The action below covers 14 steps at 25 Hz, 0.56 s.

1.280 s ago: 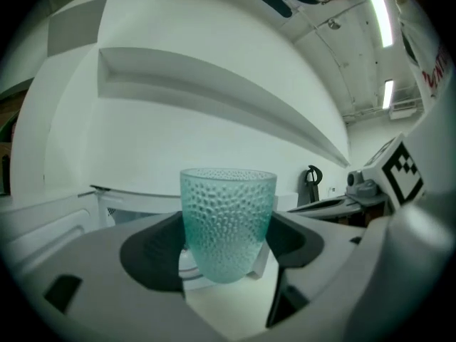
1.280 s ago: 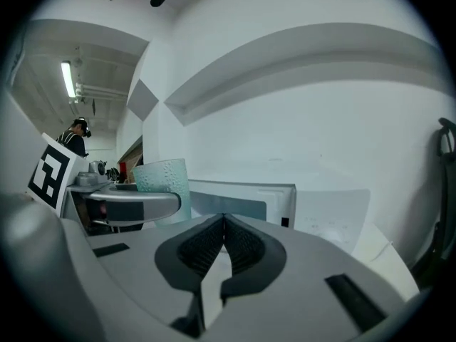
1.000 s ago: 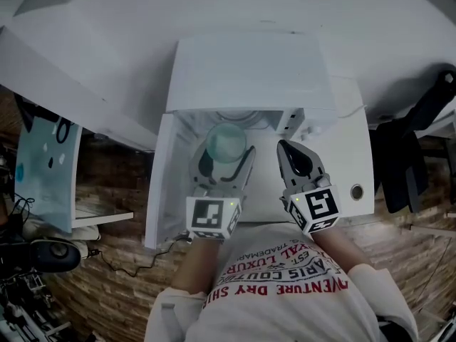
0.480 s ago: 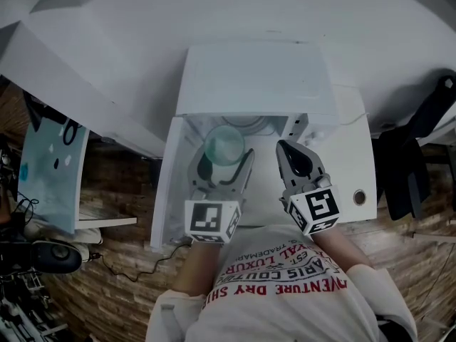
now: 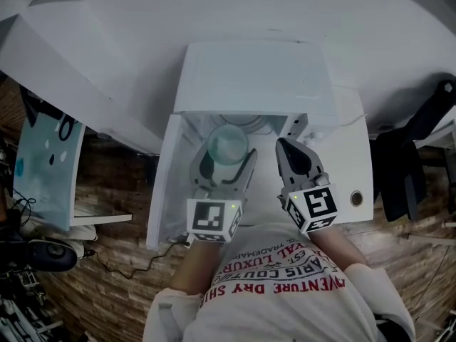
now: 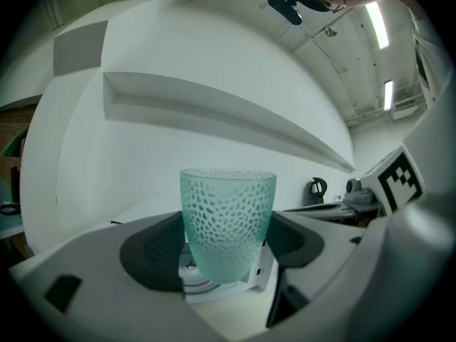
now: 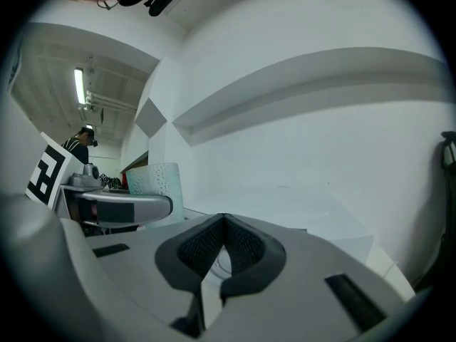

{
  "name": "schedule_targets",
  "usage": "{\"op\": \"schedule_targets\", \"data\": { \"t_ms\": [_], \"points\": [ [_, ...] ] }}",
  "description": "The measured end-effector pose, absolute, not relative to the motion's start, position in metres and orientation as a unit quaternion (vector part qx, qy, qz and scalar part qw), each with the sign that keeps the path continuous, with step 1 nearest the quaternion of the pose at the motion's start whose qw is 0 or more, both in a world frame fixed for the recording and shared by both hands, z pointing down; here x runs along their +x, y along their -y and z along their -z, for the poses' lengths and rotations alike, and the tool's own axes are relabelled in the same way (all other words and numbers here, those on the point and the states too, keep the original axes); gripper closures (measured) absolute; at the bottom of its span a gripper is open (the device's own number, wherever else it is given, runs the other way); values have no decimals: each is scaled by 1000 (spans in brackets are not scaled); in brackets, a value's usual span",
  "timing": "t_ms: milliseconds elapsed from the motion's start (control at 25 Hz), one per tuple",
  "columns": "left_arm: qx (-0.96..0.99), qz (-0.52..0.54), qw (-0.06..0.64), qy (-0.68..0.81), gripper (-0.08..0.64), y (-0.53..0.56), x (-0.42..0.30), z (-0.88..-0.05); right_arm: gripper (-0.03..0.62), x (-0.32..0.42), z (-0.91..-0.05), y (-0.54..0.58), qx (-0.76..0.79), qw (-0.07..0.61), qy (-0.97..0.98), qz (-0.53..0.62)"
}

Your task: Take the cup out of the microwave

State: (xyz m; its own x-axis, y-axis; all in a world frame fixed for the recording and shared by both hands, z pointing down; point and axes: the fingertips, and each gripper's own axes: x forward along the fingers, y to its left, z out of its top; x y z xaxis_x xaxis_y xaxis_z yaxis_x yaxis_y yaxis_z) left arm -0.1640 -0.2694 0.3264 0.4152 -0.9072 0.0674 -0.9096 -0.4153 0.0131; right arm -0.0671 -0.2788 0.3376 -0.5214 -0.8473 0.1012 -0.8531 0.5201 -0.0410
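A pale green dimpled glass cup (image 5: 228,144) stands upright between the wide jaws of my left gripper (image 5: 226,155), which is shut on it. The cup is just in front of the white microwave's (image 5: 253,77) open cavity. In the left gripper view the cup (image 6: 228,219) hangs between the dark pads (image 6: 153,251), clear of the white surface below. My right gripper (image 5: 288,149) is beside it on the right, its pads (image 7: 239,244) pressed together with nothing in them. The cup (image 7: 155,191) shows at the left of the right gripper view.
The microwave door (image 5: 162,184) stands swung open at the left. The microwave sits on a white table (image 5: 353,155) with a round hole (image 5: 356,198) near its right front. A black chair (image 5: 406,155) stands at the right. A white wall shelf (image 6: 214,112) runs behind.
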Motion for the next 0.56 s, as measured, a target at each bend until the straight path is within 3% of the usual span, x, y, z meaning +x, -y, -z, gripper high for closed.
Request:
{"op": "schedule_targets", "data": {
  "t_ms": [560],
  "points": [
    [841, -39, 46, 538, 202, 284, -159, -346, 580, -66, -350, 295, 483, 47, 873, -53]
  ]
}}
